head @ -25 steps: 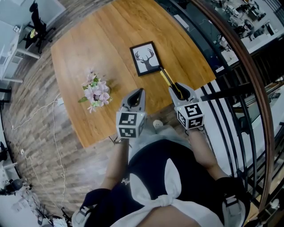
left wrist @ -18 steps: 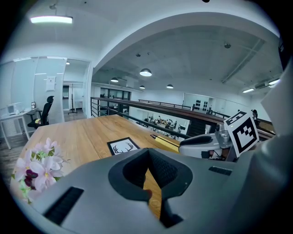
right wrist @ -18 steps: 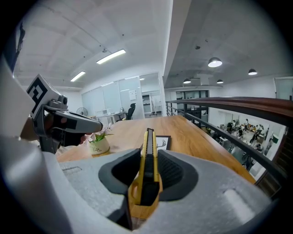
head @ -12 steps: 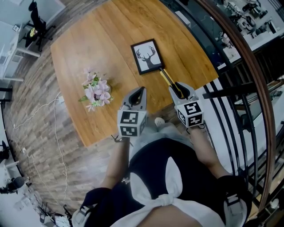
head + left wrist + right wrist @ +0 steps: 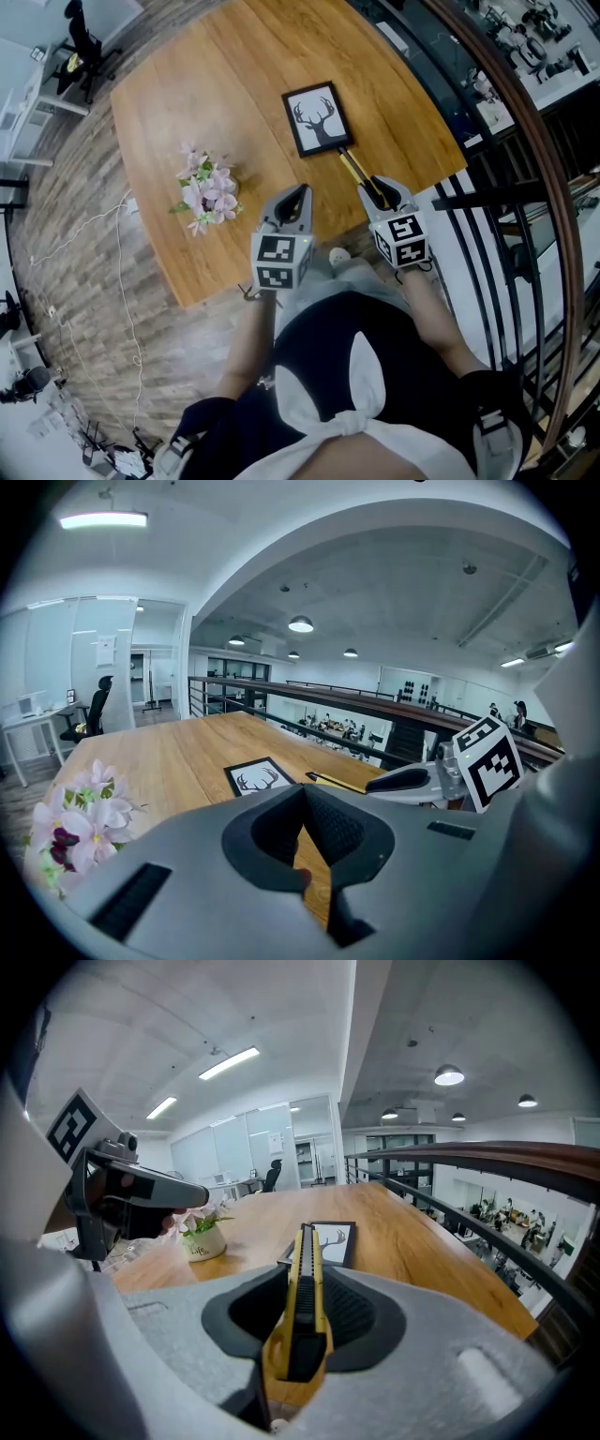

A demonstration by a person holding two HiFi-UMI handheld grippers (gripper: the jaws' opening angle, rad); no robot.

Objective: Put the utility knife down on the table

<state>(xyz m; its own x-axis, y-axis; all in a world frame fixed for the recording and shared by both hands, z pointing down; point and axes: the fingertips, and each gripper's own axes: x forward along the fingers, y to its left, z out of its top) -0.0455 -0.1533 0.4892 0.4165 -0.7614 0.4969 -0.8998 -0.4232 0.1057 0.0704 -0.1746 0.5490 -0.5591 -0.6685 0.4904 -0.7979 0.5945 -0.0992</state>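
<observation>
Bench [image 5: 187, 112]: a wide wooden top. The bare patch under the right tool, between the near edge and the framed picture, is the place I would lay the knife down.

Left tool [image 5: 292, 202]: it hangs over the near edge of the bench with its tips meeting and nothing in them. It is well apart from the knife's line and best kept there, since this step needs no second grip.

Right tool [image 5: 380, 192]: it is clenched on the utility knife by the rear of the handle and tilted down toward the bench. It should go lower until the knife's whole length lies flat, and only then let the jaws part.

Framed picture [image 5: 317, 119]: a deer print lying flat straight ahead of the knife. The knife's front end is near the picture's near corner, so the move should go downward, not forward, to avoid nudging the frame.

Flower pot [image 5: 208, 192]: off to the left and well apart, so it is no obstacle.

Utility knife [image 5: 303, 1288]: yellow and black, sticking out ahead of the jaws and seemingly raised over the bench. I would rest its front end on the wood first, lower the handle after it, and draw the tool straight back so the pads do not drag it.
</observation>
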